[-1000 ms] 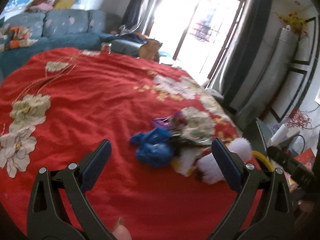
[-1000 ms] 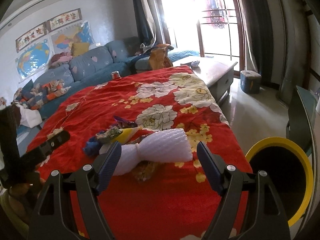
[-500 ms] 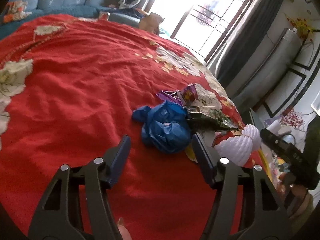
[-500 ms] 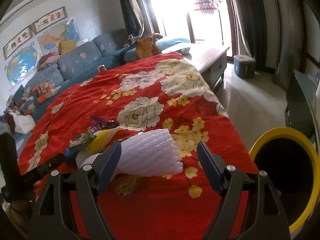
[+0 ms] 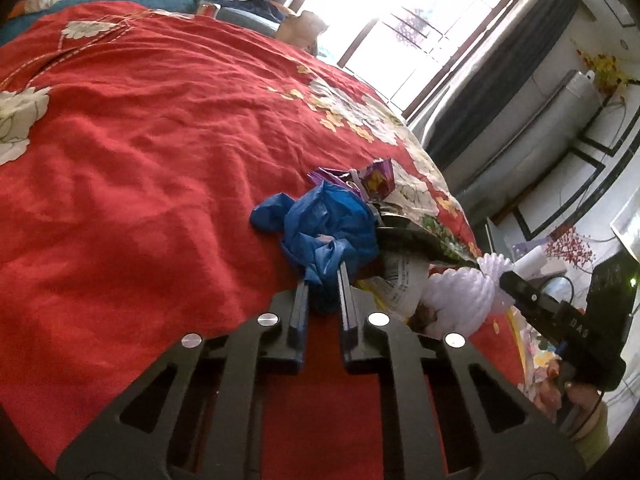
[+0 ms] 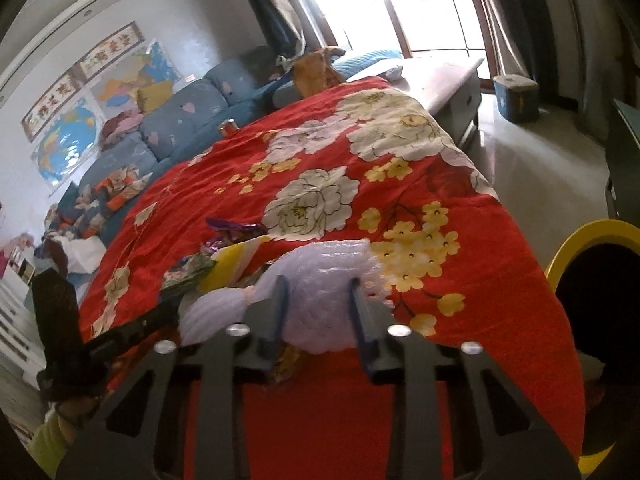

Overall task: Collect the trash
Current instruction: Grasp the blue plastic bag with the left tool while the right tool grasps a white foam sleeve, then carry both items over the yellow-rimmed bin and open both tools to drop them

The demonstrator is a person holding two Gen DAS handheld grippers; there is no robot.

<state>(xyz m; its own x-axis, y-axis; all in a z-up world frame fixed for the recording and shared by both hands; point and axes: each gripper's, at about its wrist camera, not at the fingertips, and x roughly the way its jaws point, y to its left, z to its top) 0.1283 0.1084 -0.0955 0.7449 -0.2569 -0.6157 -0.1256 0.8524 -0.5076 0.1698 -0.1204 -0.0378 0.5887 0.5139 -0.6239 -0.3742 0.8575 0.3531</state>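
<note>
Pinching blue plastic bag (image 5: 326, 232) in left gripper (image 5: 323, 280), fully clamped; am closing right gripper (image 6: 316, 300) around white foam net (image 6: 320, 280) on red bedspread (image 6: 460, 280). Next: lifting both toward yellow-rimmed bin (image 6: 580, 236).

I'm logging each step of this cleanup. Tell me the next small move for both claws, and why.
Probably lift both together and carry them toward the yellow-rimmed black bin. The left claw has pinched the crumpled blue plastic bag; the right claw's jaws are closing on the white foam net sleeve. Both pieces lie on the red floral cloth, the bin beside it.
</note>
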